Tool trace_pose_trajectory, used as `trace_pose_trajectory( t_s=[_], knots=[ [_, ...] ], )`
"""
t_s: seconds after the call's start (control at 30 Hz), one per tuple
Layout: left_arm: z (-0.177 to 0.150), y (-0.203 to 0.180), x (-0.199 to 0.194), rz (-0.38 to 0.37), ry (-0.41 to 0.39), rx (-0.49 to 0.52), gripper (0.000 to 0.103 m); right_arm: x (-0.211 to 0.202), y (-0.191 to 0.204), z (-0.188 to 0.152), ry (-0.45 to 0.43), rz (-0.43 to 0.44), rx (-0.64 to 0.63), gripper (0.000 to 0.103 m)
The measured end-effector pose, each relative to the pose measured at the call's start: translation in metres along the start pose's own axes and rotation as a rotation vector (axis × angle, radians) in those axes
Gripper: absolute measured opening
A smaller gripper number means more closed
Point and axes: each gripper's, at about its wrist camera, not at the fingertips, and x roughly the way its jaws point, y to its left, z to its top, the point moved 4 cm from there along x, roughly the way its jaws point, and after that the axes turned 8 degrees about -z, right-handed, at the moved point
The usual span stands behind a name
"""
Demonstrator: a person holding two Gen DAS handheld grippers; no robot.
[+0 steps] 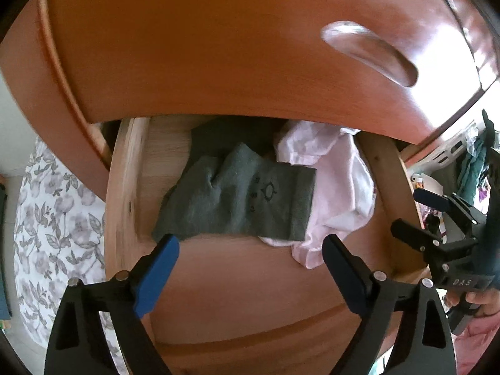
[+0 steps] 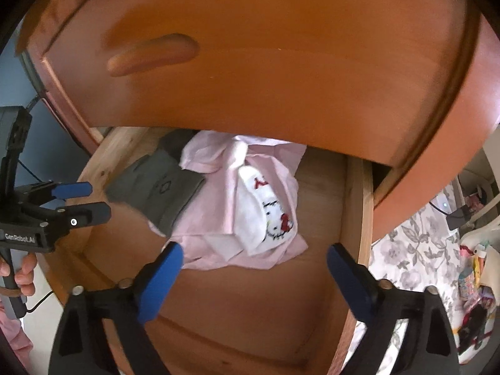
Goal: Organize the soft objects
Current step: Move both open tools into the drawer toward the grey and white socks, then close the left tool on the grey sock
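Grey knitted sock (image 1: 237,193): was laid flat in the open wooden drawer (image 1: 125,187), overlapping the pink cloth.
Crumpled pink cloth (image 2: 218,218): was topped by a white cartoon-cat sock (image 2: 265,215).

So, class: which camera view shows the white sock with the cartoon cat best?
The right wrist view: the white sock with the cartoon cat lies in plain sight on the pink garment in the open drawer. In the left wrist view the grey sock and pink cloth show, but the cat sock cannot be made out.
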Motion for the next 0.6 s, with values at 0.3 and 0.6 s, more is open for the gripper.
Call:
trace_pose_trajectory(
  t_s=[0.3, 0.6],
  knots=[
    [0.018, 0.006, 0.019, 0.073, 0.044, 0.004, 0.08, 0.021, 0.001, 0.015, 0.058, -0.004, -0.039, 0.069],
    [0.023, 0.015, 0.032, 0.123, 0.068, -0.01, 0.064, 0.032, 0.005, 0.017, 0.093, 0.015, -0.048, 0.06]
  ],
)
